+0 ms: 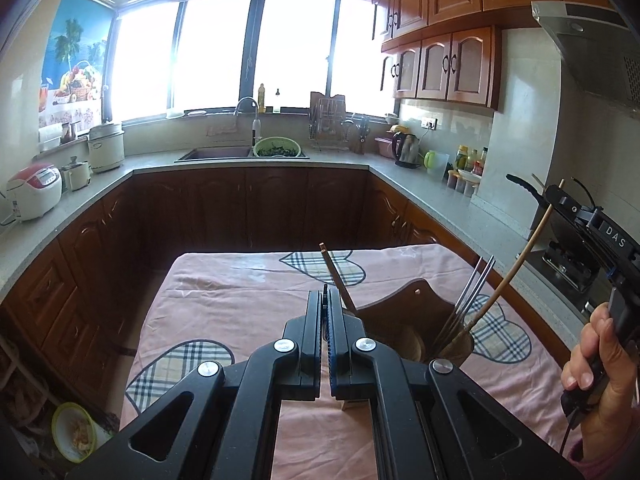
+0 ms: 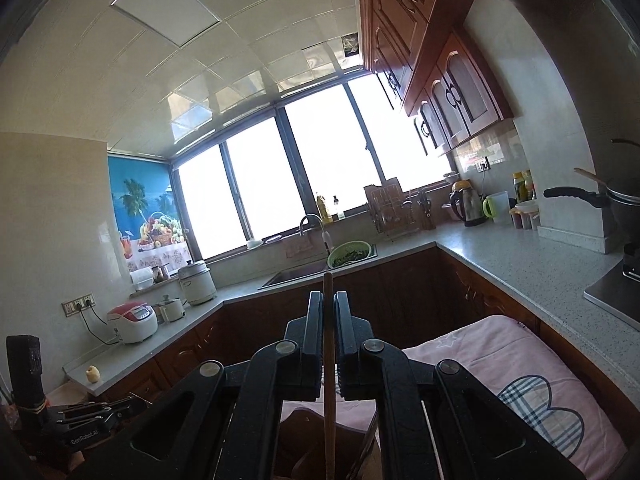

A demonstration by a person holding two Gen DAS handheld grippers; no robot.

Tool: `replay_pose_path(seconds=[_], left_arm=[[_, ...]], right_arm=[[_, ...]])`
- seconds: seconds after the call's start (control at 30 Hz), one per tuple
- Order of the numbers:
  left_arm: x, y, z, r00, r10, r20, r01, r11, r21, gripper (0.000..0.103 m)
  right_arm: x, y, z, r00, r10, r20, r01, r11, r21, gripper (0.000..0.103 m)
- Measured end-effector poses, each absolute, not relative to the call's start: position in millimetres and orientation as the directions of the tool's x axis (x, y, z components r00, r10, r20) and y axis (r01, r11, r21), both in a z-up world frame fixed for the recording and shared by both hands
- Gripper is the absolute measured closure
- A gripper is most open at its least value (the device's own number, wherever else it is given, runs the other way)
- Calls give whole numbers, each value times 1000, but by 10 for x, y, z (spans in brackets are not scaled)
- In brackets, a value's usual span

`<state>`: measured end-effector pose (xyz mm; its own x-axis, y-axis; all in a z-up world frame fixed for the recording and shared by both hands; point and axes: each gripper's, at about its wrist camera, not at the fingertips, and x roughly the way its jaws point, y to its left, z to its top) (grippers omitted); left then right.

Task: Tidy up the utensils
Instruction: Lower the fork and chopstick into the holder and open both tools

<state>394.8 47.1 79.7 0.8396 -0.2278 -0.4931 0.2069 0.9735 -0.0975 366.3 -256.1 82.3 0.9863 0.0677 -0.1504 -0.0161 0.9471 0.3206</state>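
The right tool [image 2: 329, 320] pinches a wooden chopstick [image 2: 329, 380] between its pressed-in jaws, the stick running along the fingers and poking out past their tips, a grip that likely keeps it steady for aiming. The left tool [image 1: 325, 312] is pressed together; a dark sliver shows at its tips, but I cannot tell what it is (perhaps another chopstick). Just beyond the left tool stands the wooden utensil holder [image 1: 404, 320], the landmark here, on the pink-clothed bench [image 1: 240, 292]. Metal chopsticks [image 1: 472, 292] and a pale bamboo stick [image 1: 520, 264] lean in the holder's right compartment, a brown chopstick [image 1: 336, 276] in its left, so sorting by kind seems intended.
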Motion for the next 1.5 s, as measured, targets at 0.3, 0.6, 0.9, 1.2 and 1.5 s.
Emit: replay_pose_path(seconds=[0.3, 0.6, 0.9, 1.2, 1.5], left_arm=[[4283, 132, 583, 799, -200, -567, 233, 972, -14, 102], [4534, 1, 433, 759, -211, -616, 249, 968, -25, 102], [4623, 50, 316, 749, -250, -613, 260, 963, -76, 100], [4627, 95, 248, 742, -276, -611, 244, 960, -137, 98], [4587, 148, 279, 749, -286, -598, 223, 958, -178, 87]], right_arm=[[3856, -2488, 372, 973, 86, -214, -14, 947, 321, 98], [3929, -2528, 98, 956, 99, -276, -1, 942, 335, 98], [3965, -2604, 95, 950, 95, -298, 14, 939, 344, 98], [3966, -2647, 82, 943, 100, -317, 22, 933, 360, 97], [3957, -2688, 83, 938, 104, -330, 30, 926, 376, 93]])
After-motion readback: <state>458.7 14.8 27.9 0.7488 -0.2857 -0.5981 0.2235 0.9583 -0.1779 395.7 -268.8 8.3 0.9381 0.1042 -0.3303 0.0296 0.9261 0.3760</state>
